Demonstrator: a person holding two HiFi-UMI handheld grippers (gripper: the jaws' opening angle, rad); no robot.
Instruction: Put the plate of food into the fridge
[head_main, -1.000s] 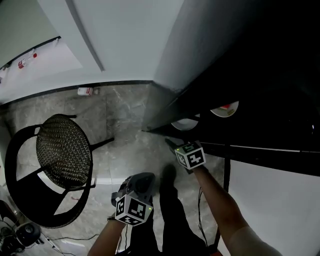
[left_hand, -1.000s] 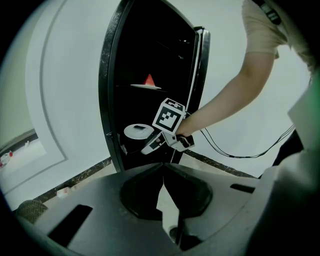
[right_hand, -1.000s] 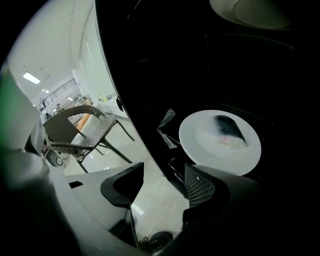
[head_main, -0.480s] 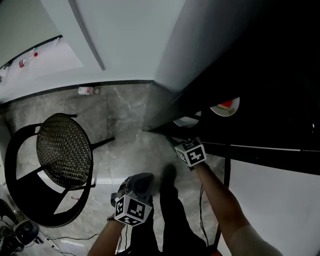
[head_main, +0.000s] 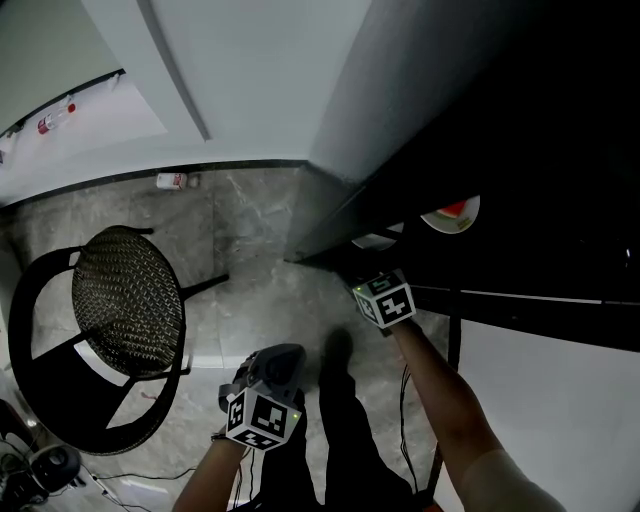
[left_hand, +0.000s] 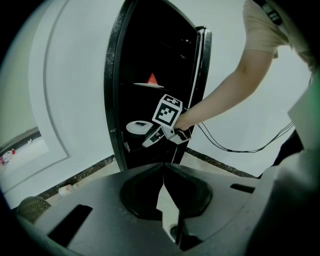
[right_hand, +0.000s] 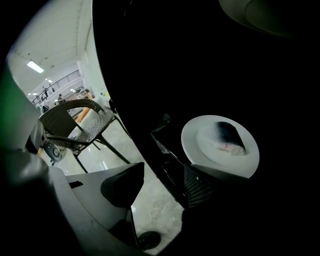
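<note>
Right gripper view: white plate (right_hand: 200, 150) with dark-topped food slice (right_hand: 227, 137) is being shown in fridge (right_hand: 200, 75); right gripper (right_hand: 164, 167) jaws are being held apart, left gripper (left_hand: 163, 164) jaws together.

Dim overall; fridge (head_main: 520, 120) int. near-black; gripper views fisheye-warped w/ vignetted edges.

The fridge (head_main: 540, 150) has a dark, smooth casing, and the floor (head_main: 260, 230) at its foot is polished grey stone with marble veining. The chair (head_main: 125, 300) out from the fridge has a rough woven seat in a smooth black frame. The plate (right_hand: 192, 137) inside the fridge looks white, glazed and smooth.
</note>
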